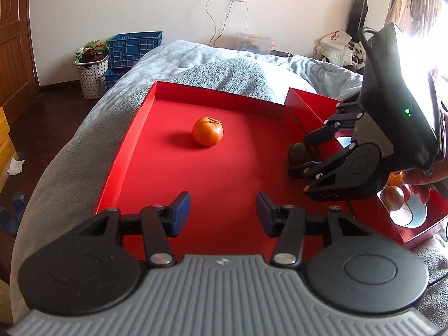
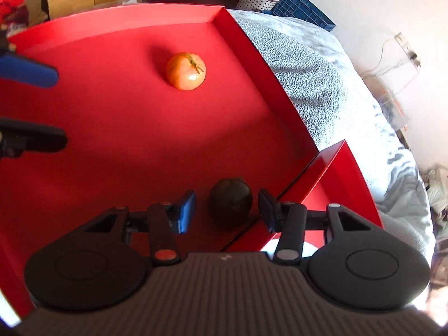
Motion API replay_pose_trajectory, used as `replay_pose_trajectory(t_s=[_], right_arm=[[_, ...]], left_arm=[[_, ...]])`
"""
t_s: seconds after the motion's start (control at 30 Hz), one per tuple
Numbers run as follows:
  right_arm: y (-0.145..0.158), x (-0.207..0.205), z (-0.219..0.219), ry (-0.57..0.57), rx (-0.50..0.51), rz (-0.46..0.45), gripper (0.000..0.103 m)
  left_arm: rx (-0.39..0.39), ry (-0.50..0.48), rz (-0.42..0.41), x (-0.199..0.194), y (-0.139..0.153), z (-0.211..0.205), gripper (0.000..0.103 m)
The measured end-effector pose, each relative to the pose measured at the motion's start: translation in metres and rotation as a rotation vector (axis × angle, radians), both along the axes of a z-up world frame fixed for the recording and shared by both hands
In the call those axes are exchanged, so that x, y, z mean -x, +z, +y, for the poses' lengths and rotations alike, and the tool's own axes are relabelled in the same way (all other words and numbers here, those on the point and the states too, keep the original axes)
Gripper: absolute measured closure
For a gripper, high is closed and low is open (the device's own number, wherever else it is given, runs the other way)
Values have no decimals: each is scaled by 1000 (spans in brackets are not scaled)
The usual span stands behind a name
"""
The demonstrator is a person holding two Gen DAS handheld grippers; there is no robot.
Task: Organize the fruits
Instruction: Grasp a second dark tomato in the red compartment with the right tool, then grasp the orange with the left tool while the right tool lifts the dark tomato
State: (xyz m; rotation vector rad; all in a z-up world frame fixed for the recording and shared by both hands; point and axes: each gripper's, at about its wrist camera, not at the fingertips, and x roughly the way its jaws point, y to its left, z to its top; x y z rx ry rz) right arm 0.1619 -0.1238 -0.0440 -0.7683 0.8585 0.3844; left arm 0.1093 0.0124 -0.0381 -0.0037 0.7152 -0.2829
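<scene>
Currently right tongs (image 2: 226, 210) straddle the dark fruit (image 2: 231, 201) by the red tray (image 2: 84, 28) wall, open, not gripping. Left tongs (image 1: 223, 214) open, empty. Next: close, lift.

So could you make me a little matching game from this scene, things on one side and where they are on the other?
Things:
1. orange
2. dark fruit
3. left tongs
4. blue crate

Places:
a. between the open right tongs
b. on the floor beyond the bed
c. alone mid-tray, nothing touching it
d. open, empty, over the red tray's near edge

Pairs: 1-c, 2-a, 3-d, 4-b
</scene>
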Motion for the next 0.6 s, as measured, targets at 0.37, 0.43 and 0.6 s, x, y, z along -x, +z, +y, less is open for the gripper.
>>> replay_pose_trajectory(t_s=[0.37, 0.43, 0.6], right_arm=[[26, 26, -16, -110, -251, -50, 65], [35, 41, -24, -157, -355, -58, 65], [49, 88, -38, -209, -534, -108, 65]], left_arm=[[-29, 3, 0, -3, 5, -1, 45], [-29, 2, -5, -7, 10, 0, 45], [-59, -3, -27, -26, 25, -5, 40]])
